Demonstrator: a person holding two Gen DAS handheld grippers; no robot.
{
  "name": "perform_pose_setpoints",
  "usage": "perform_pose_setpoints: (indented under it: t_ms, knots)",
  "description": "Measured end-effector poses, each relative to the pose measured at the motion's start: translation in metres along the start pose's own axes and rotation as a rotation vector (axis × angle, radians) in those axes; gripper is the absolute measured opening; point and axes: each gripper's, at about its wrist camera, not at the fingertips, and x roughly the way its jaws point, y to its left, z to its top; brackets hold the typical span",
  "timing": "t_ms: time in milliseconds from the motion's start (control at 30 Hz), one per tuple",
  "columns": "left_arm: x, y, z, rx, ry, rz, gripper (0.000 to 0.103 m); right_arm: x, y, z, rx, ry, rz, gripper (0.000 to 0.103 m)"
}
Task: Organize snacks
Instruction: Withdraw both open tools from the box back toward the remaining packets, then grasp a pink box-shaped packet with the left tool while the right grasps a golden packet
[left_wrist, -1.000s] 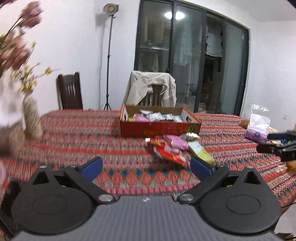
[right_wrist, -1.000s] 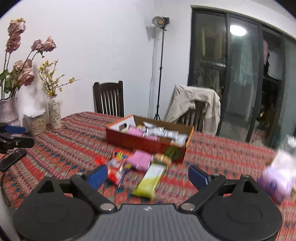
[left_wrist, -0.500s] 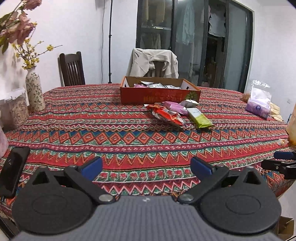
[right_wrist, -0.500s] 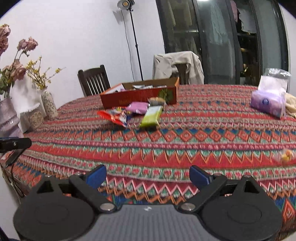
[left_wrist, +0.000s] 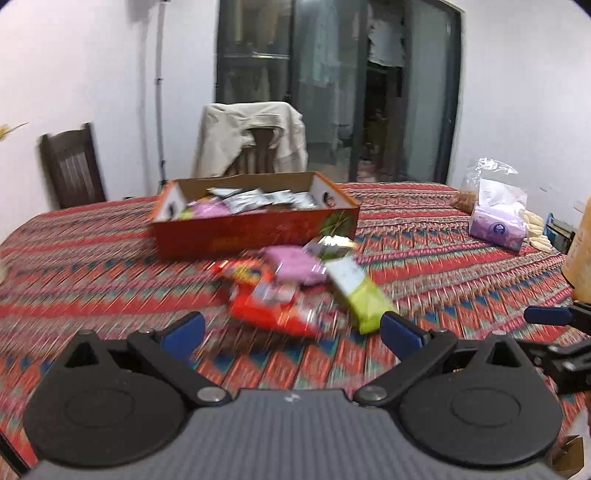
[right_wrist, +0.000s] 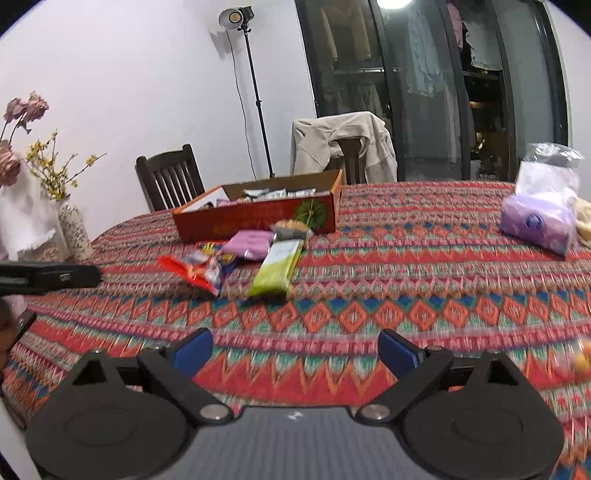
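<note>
An orange cardboard box (left_wrist: 255, 232) holding several snack packets sits mid-table; it also shows in the right wrist view (right_wrist: 258, 218). In front of it lie loose snacks: a red packet (left_wrist: 273, 302), a pink packet (left_wrist: 295, 264), a green bar (left_wrist: 360, 295) and a small foil packet (left_wrist: 332, 245). The right wrist view shows the red packet (right_wrist: 195, 271), pink packet (right_wrist: 249, 243) and green bar (right_wrist: 277, 267). My left gripper (left_wrist: 291, 328) is open and empty, just short of the red packet. My right gripper (right_wrist: 295, 349) is open and empty, farther back over the tablecloth.
A purple tissue pack (right_wrist: 535, 221) and a clear bag (left_wrist: 491, 177) lie at the right. A vase with flowers (right_wrist: 72, 225) stands at the left. Chairs (right_wrist: 170, 181) stand behind the table. A small orange thing (right_wrist: 581, 363) lies at the right edge.
Both grippers have moved forward toward the snack pile, the left one much closer. Both stay open and empty.
</note>
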Motion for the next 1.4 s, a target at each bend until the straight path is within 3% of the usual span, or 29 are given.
perform_pose_setpoints:
  t_ms: [133,233,367,467,667,900,967,1067,1100,1400]
  knots:
    - [0.076,-0.005,0.04,-0.003,0.061,-0.006,0.102,0.032,-0.013,0.032,-0.016,-0.028,0.002,0.096]
    - [0.136,-0.007,0.062,-0.01,0.138,-0.005,0.091,0.057,-0.023,0.051,-0.003,-0.047,-0.003,0.096]
    - [0.2,-0.014,0.07,0.041,0.24,0.054,0.077,0.085,-0.035,0.069,0.029,-0.047,0.027,0.096]
    - [0.223,-0.012,0.067,0.039,0.283,0.054,0.076,0.107,-0.038,0.078,0.028,-0.022,0.048,0.096]
    - [0.213,0.007,0.052,0.026,0.236,0.039,0.065,0.154,-0.042,0.098,0.032,0.018,0.092,0.096]
    - [0.188,0.03,0.041,0.014,0.211,0.039,0.065,0.233,-0.027,0.12,0.095,0.115,0.168,0.094]
    - [0.185,0.034,0.039,0.016,0.202,0.041,0.066,0.261,-0.014,0.12,0.081,0.146,0.142,0.092]
    - [0.18,0.036,0.037,0.006,0.173,0.048,0.064,0.285,-0.004,0.116,0.055,0.173,0.09,0.069]
    - [0.178,0.037,0.036,0.003,0.161,0.051,0.062,0.289,-0.002,0.114,0.054,0.177,0.085,0.06]
    - [0.14,0.037,0.041,-0.059,0.092,0.038,0.059,0.249,-0.011,0.112,0.056,0.105,0.037,0.055]
